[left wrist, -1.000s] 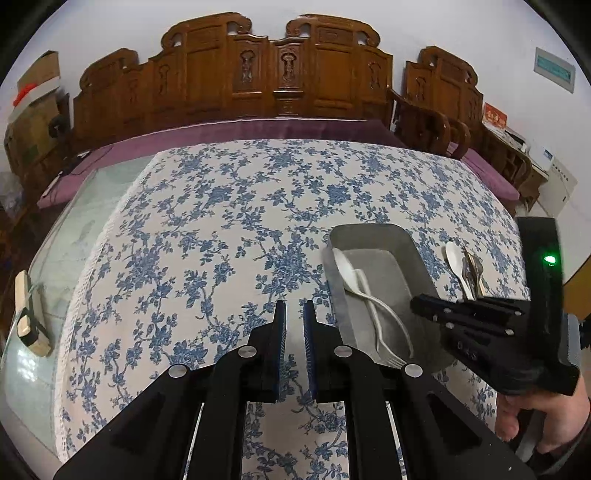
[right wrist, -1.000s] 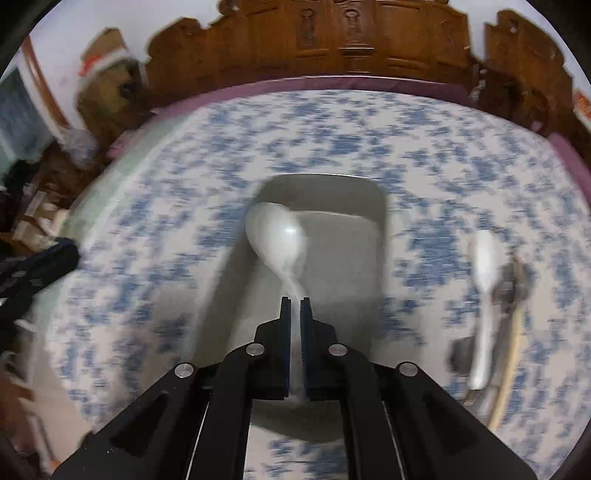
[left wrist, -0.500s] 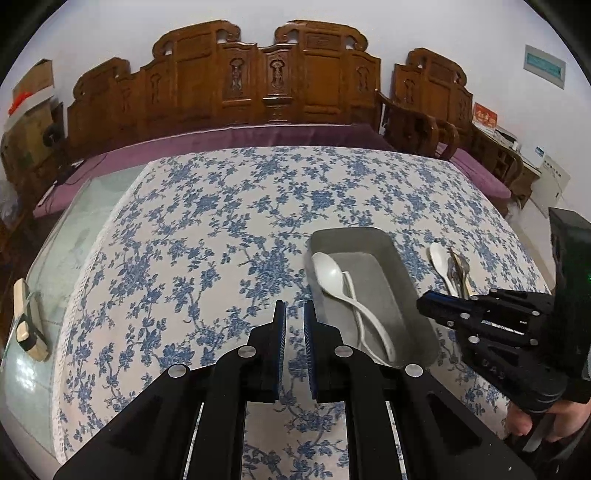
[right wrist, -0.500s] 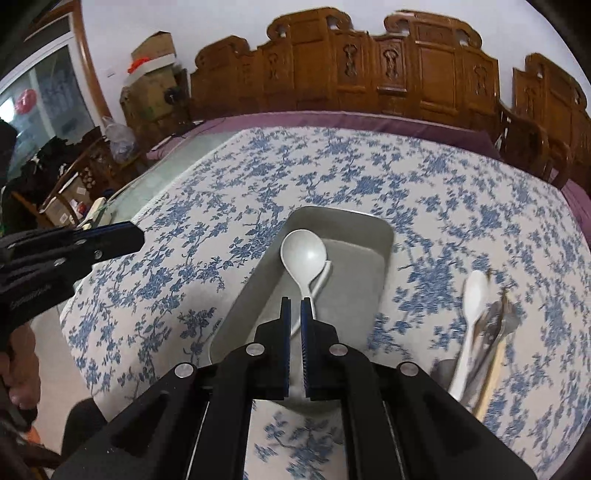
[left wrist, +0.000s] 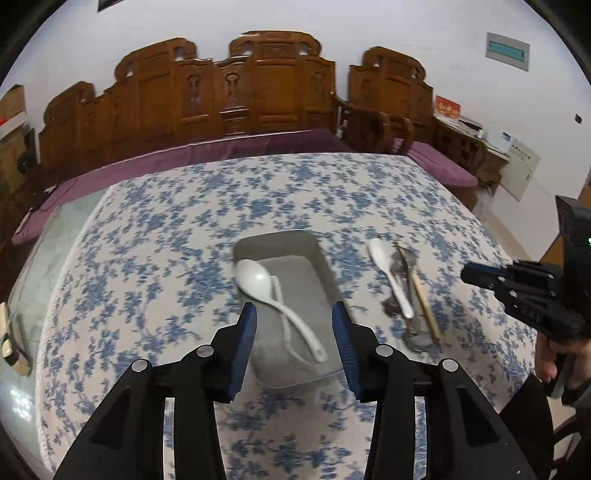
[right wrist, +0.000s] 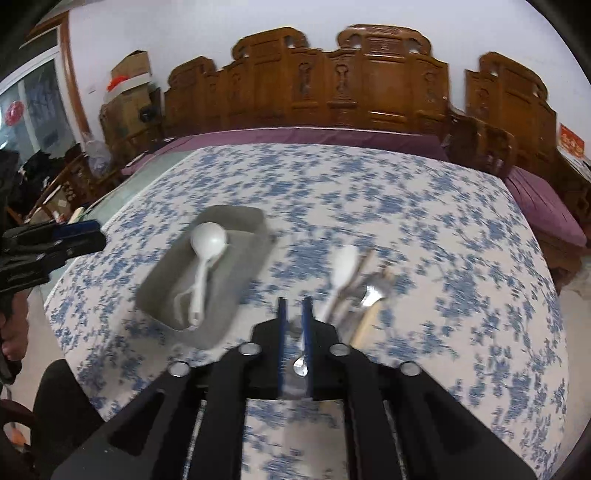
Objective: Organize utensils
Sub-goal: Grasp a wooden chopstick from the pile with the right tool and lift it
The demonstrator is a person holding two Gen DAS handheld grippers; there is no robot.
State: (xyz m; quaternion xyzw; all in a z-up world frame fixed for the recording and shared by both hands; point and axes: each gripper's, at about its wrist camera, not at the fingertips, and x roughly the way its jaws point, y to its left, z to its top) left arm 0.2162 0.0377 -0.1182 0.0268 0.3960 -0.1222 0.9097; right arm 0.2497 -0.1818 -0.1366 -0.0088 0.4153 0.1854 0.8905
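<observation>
While both grippers' jaws are opening, white spoon inside grey tray.

Tablecloth: white ground with a repeating blue floral print; grey tray holds a white spoon, and a second white spoon lies beside silver-toned cutlery and a pale tan handle. Both grippers, left and right, are black with blue finger pads. Carved bench along the far edge is reddish-brown wood with a purple cushion, against a white wall.
</observation>
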